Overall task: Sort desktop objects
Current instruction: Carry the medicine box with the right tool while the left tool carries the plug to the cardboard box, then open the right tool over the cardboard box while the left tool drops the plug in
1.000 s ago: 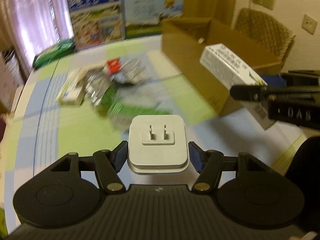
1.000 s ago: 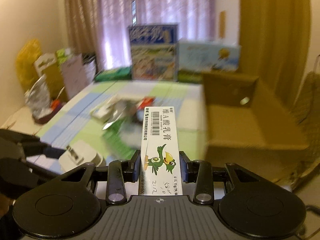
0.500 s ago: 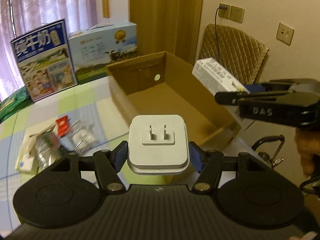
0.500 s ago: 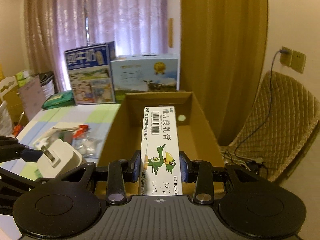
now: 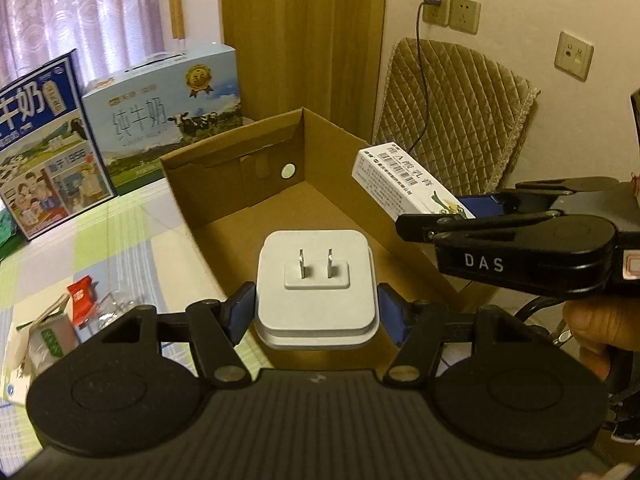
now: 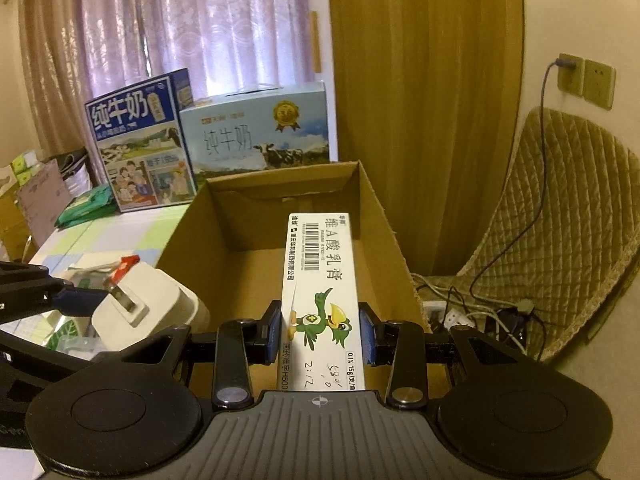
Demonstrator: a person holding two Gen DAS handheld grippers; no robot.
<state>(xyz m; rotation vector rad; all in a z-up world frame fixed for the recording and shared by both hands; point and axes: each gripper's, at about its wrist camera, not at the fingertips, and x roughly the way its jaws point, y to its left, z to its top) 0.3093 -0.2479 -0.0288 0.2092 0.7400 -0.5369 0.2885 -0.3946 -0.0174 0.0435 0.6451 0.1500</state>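
White square plug adapter (image 5: 317, 284), two metal prongs facing forward, clamped between the blue pads of the left gripper (image 5: 317, 312), held above the near edge of the open brown cardboard box (image 5: 256, 184). Right gripper (image 6: 320, 336) closed on a long white ointment carton with a green bird print (image 6: 320, 300), raised over the box interior. Small packets (image 5: 82, 300) lie on the green-and-blue checked tablecloth (image 5: 120, 248), left of the box.

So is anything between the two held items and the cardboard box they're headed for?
Nothing visible. The left gripper holds the white charger and the right gripper the ointment carton, both at the open cardboard box, whose visible floor is bare.
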